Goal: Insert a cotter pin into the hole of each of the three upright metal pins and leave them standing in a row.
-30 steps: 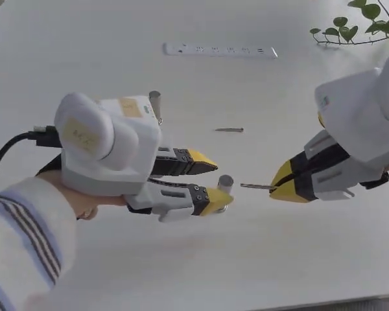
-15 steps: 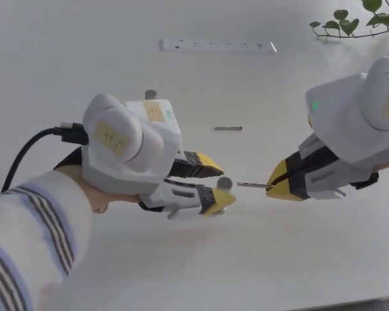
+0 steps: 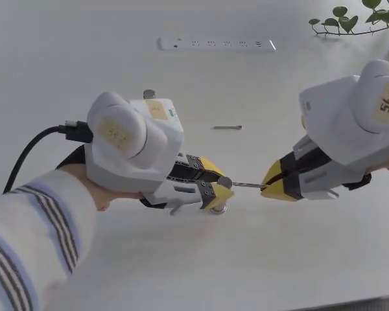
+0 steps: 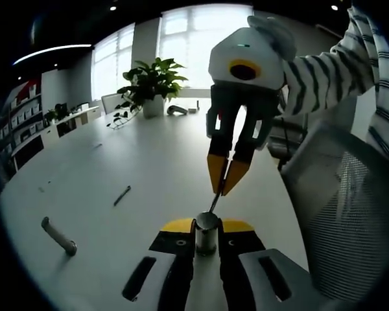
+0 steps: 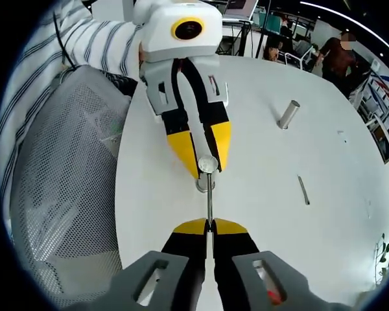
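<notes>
On the white table the left gripper pinches the upright metal pin between its fingers, while the right gripper, closed on a cotter pin, holds it pointing straight ahead from its fingertips, tip just reaching the metal pin's head.

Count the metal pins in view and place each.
2. The near metal pin is clamped in the left gripper; the far metal pin stands beyond that gripper. A third may be hidden.

Striped sleeve, yellow-tipped left claw
</notes>
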Tool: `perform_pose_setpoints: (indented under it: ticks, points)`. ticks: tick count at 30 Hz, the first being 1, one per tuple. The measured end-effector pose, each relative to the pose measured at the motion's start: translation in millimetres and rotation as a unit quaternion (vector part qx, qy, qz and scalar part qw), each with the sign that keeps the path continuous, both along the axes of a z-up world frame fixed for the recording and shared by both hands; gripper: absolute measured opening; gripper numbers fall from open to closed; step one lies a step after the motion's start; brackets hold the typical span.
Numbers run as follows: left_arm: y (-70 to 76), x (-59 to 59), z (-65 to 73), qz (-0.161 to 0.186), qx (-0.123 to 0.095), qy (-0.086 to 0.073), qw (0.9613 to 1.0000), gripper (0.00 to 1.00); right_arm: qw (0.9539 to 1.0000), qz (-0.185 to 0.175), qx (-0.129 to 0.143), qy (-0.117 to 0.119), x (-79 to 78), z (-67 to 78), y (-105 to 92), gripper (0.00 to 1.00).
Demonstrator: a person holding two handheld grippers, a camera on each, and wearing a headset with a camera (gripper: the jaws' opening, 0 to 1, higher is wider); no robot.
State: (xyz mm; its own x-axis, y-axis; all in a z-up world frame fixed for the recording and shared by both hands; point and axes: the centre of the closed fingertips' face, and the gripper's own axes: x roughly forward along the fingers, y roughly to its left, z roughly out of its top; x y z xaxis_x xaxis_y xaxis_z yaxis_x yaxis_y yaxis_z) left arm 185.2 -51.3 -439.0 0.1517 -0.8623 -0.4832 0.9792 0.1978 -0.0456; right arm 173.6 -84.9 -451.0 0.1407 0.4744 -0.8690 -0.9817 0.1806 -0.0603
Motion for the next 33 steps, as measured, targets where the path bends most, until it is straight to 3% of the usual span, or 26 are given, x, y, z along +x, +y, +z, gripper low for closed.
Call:
perform_pose_setpoints:
  ticks: [23,33]
  points:
    - [1.2,1.2,0.6,0.003,0.004,-0.005,1.0000,0.09,0.9996,0.000,0.028,0.000,11.0,-2.1,28.3,0.00]
    - [1.4,1.3,0.5,0.004,0.004,-0.005,1.0000,0.09,0.9989,0.025,0.038,-0.009,14.1,-3.7,38.4,0.00]
